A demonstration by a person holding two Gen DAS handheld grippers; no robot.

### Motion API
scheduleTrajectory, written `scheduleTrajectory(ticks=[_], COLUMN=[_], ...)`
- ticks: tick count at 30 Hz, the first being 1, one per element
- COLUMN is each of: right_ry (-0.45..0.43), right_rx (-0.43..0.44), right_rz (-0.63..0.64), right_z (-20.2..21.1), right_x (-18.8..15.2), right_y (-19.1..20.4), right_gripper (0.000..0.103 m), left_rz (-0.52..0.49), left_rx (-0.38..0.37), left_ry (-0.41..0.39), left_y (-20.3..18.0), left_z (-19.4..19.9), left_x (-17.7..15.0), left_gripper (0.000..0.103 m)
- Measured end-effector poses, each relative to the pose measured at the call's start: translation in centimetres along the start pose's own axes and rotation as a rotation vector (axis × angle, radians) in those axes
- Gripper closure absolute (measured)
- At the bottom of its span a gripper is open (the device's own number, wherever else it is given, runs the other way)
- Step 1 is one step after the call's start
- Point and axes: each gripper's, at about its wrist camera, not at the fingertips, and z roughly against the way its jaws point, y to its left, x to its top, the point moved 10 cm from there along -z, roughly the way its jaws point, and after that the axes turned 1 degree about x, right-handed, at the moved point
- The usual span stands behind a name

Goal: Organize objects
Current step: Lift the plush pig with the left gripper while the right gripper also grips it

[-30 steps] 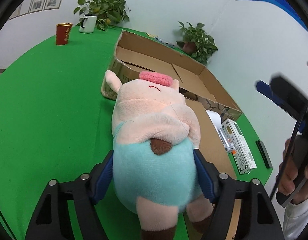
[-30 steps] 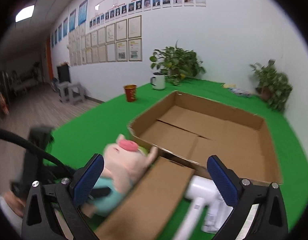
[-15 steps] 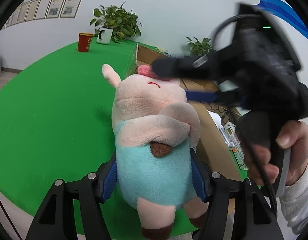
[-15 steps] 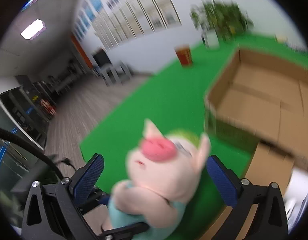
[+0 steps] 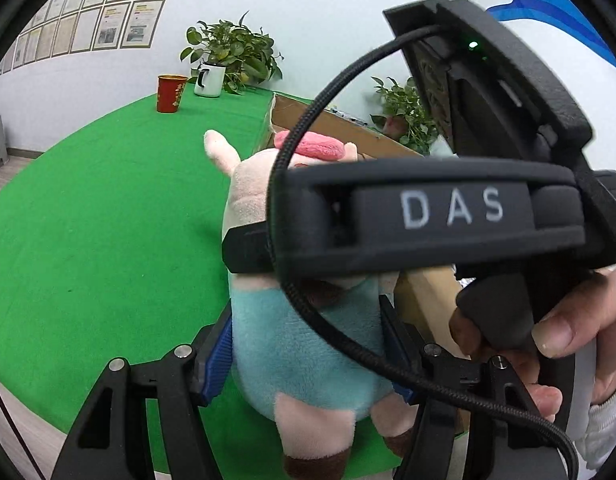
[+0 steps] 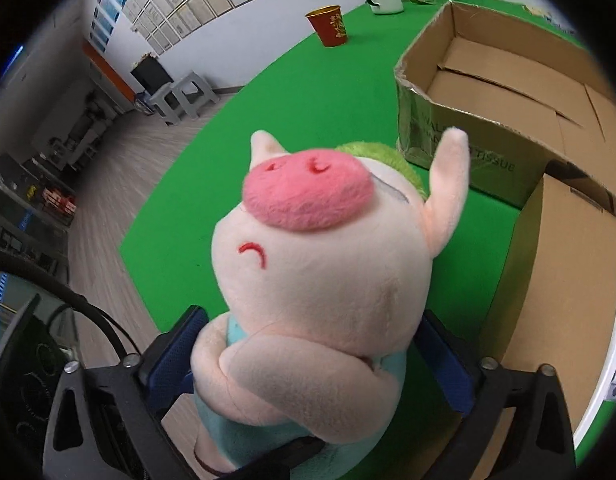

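Note:
A plush pig with a pink snout and a teal body is held upright above the green table. My left gripper is shut on its teal belly. My right gripper reaches in from the right, and its blue pads sit on either side of the pig's upper body, touching it. The right gripper's black body crosses the pig's chest in the left wrist view and hides it. An open cardboard box stands behind the pig.
The green table carries a red cup, a white mug and potted plants at the back. A box flap and a white device lie to the right. The table edge and floor are on the left.
My right gripper swung in from the right and came around the pig's upper body, its fingers closing in on it. My left gripper kept its hold and lifted the pig slightly.

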Motion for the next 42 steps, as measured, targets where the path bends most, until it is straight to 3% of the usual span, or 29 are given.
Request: scheduleTrajectory(ticks=[9, 16, 20, 24, 28, 35, 41, 42], right_ry=[-0.075, -0.21, -0.325, -0.458, -0.574, -0.641, -0.632, -0.626], right_rx=[-0.02, -0.002, -0.007, -0.014, -0.022, -0.033, -0.023, -0.02], right_rz=[0.021, 0.027, 0.059, 0.092, 0.12, 0.096, 0.079, 0.076], right_z=[0.6, 4.1, 8.4, 14.4, 20.0, 24.5, 24.2, 23.8], right_x=[-0.5, 0.3, 2.9, 7.7, 12.6, 18.3, 20.0, 19.9], right_y=[-0.3, 0.0, 0.1, 0.1, -0.6, -3.6, -4.8, -5.0], right_gripper=[0.019, 0.024, 0.025, 0.025, 0.025, 0.026, 0.027, 0.027], left_rz=[-0.024, -0.111, -0.19, -0.292, -0.351, -0.392, -0.385, -0.383], left_rx=[0.028, 0.048, 0.049, 0.045, 0.039, 0.022, 0.035, 0.038], left_ry=[-0.028, -0.089, -0.169, -0.279, -0.324, -0.323, -0.286, -0.278], left_y=[-0.9, -3.9, -6.9, -11.2, -14.5, -18.2, -21.1, -20.4], left_z=[0.8, 2.7, 4.1, 6.2, 6.8, 5.5, 0.4, -1.1], left_x=[0.0, 2.6, 6.9, 13.8, 19.1, 25.0, 30.1, 32.4], left_gripper=[0.042, 0.043, 0.043, 0.043, 0.043, 0.043, 0.043, 0.043])
